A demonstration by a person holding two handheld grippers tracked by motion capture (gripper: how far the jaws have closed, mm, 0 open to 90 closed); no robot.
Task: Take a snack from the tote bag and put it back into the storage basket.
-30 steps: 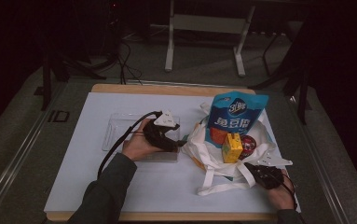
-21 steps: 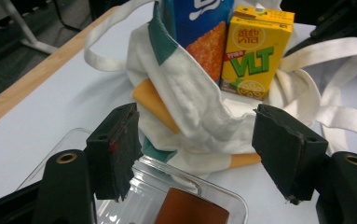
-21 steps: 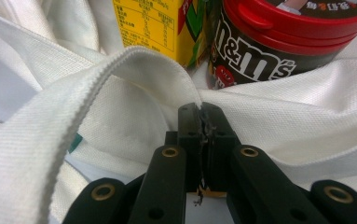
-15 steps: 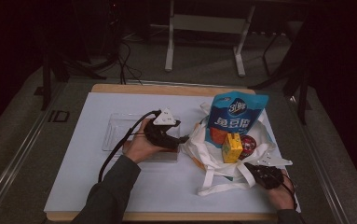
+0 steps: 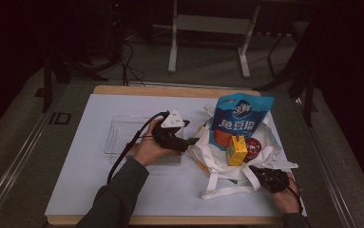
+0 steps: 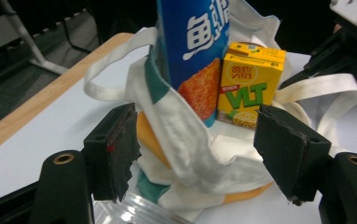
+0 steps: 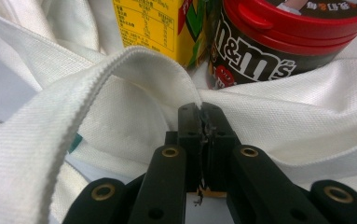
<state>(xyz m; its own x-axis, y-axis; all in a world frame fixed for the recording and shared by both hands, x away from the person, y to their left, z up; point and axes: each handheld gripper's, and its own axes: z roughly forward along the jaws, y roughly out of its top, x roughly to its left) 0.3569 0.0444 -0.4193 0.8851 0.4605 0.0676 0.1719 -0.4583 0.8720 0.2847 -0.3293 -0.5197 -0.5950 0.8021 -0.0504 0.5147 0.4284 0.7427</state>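
Observation:
A white cloth tote bag (image 5: 216,164) lies open on the table at the right. In it stand a tall blue snack bag (image 5: 239,121), a yellow VLT drink carton (image 5: 236,151) and a red-lidded M&M's tub (image 5: 253,147). My left gripper (image 5: 191,141) is at the bag's left edge. In the left gripper view its jaws (image 6: 199,135) stand wide open on either side of the bag's rim (image 6: 185,140), not pressing it. My right gripper (image 5: 261,172) is at the bag's front right corner. Its jaws (image 7: 203,112) are shut on the white fabric where a strap (image 7: 97,79) joins it.
A clear plastic tray (image 5: 122,133) sits under and left of my left hand. The white table cover (image 5: 89,180) has a wooden edge at the back. Beyond the table are dark floor, cables and a metal stand (image 5: 208,23).

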